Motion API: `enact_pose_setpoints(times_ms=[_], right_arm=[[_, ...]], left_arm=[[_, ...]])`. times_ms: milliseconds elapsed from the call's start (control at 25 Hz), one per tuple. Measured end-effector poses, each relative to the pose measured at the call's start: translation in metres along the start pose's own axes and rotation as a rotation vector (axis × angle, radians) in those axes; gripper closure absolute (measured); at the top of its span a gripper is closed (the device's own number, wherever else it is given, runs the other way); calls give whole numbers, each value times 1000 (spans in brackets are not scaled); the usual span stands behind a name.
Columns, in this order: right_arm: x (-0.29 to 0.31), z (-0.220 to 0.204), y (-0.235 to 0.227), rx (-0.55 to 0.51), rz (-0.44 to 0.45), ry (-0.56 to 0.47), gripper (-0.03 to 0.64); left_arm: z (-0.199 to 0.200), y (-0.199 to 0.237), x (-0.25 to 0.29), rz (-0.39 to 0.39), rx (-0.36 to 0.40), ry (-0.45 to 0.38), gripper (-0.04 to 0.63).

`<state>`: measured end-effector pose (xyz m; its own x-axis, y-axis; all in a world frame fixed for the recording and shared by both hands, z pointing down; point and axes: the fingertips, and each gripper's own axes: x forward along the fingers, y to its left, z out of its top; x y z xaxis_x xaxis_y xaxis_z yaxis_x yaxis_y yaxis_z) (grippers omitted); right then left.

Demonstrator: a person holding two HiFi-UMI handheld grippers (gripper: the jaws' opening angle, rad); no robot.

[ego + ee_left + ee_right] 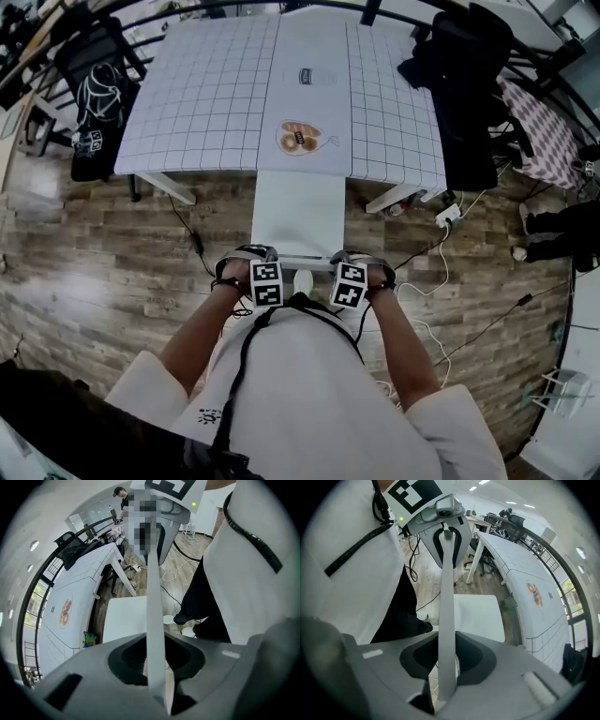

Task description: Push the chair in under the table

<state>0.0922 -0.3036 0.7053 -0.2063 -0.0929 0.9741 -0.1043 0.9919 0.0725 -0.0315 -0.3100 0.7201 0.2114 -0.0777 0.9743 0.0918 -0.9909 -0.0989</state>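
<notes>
The left gripper [251, 261] and right gripper [364, 264] each clamp the back of the white chair [300, 211], its seat partway under the table [216, 103] between the legs, cables [441, 267] trailing on the right, a black jacket [459, 75] beyond.

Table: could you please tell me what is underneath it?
White slanted legs and the far end of the chair seat show at the near edge of the table, and a green packet lies beneath. The tabletop covers how far the seat reaches and anything deeper.
</notes>
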Motion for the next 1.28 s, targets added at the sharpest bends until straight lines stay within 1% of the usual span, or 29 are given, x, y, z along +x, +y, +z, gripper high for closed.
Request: enact_pose_setpoints(times_ms=[200, 680, 1000, 1160, 1280], right_arm=[[0, -5, -24, -23, 13, -22, 531], [1, -14, -84, -67, 7, -47, 532], [4, -16, -117, -63, 9, -43, 532], [7, -8, -144, -49, -3, -48, 532], [9, -4, -159, -35, 3, -42, 532]], left_arm=[[4, 22, 3, 4, -5, 1, 503], [14, 80, 10, 26, -41, 13, 502], [14, 113, 13, 27, -48, 10, 499], [6, 142, 14, 41, -36, 19, 499], [2, 158, 15, 27, -25, 15, 501]])
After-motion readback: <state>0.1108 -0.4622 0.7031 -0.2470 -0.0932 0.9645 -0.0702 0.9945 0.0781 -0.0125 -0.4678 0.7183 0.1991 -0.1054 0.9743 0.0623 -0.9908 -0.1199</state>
